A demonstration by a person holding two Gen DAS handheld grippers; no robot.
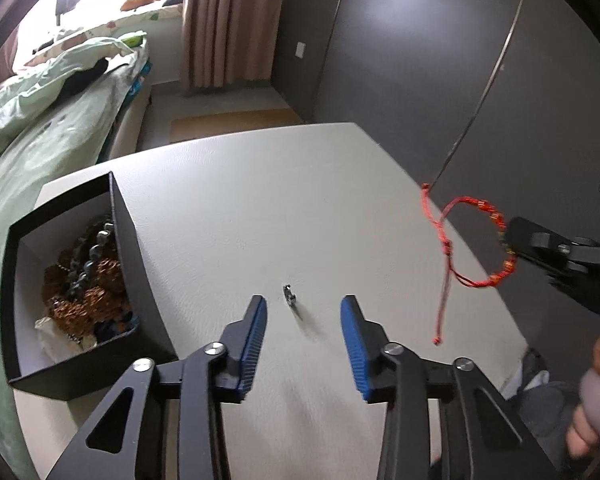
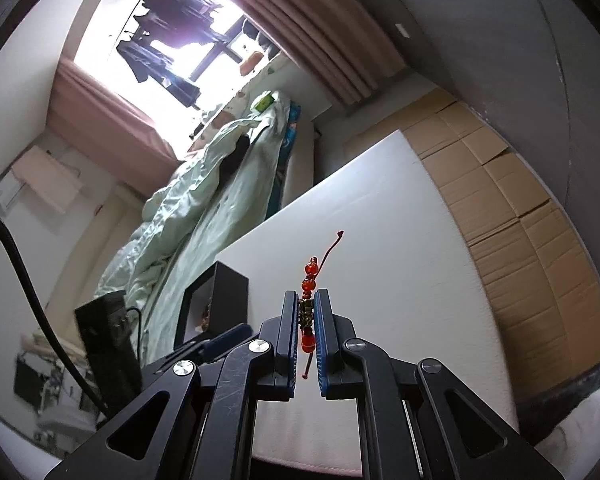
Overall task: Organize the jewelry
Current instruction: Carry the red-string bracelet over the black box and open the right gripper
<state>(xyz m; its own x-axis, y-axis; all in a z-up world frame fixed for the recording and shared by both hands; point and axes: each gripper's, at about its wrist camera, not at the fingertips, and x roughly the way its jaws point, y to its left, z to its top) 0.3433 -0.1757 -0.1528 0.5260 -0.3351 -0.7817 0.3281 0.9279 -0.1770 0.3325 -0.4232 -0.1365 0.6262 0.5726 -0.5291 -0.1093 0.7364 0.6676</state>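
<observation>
Red corded bracelet, black box lined white, white table, blue-padded black tool

A home bedroom. A bed with rumpled green bedding stands beside the white table. Pink curtains frame the window.

The right tongs are closed on a red beaded bracelet, the pads pressing its dark middle beads. Red beads stand above the tips, and a thin red cord end curls up past them; another cord end hangs down between the pads. Beyond lies the white desk, and near its left edge stands an open black box. The left tongs show just below the box. A bed with a pale green quilt runs toward the bright window.
</observation>
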